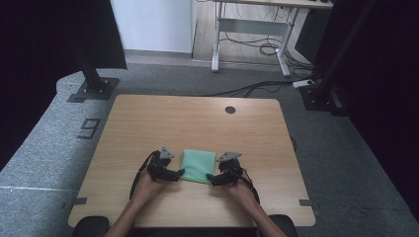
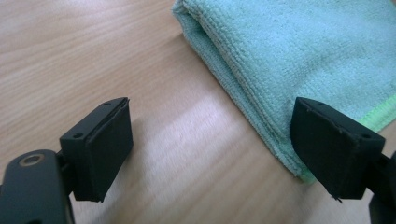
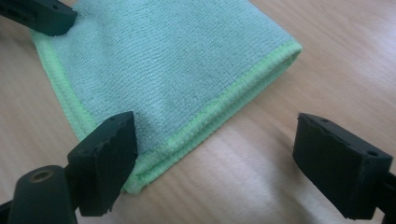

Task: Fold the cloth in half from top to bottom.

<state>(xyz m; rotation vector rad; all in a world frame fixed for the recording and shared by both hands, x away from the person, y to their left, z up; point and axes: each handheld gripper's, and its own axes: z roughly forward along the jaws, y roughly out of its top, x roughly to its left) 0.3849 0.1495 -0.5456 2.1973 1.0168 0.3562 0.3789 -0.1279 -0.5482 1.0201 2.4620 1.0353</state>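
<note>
A folded light-green microfibre cloth (image 1: 198,166) lies flat near the front middle of the wooden table (image 1: 197,123). My left gripper (image 1: 180,173) rests at the cloth's near left corner, jaws wide open. In the left gripper view the cloth (image 2: 289,51) fills the upper right, and the left gripper (image 2: 210,112) straddles its folded edge, one jaw over the corner. My right gripper (image 1: 211,178) is open at the near right corner. In the right gripper view the right gripper (image 3: 217,123) spans the cloth's (image 3: 159,60) hemmed edge. Nothing is clamped.
A round cable hole (image 1: 230,109) sits at the table's far edge. Black stand bases (image 1: 94,86) (image 1: 321,94) stand on the grey carpet at either far corner. A white-legged desk (image 1: 257,29) and floor cables (image 1: 262,86) lie beyond. The left gripper's jaw (image 3: 42,16) shows top left.
</note>
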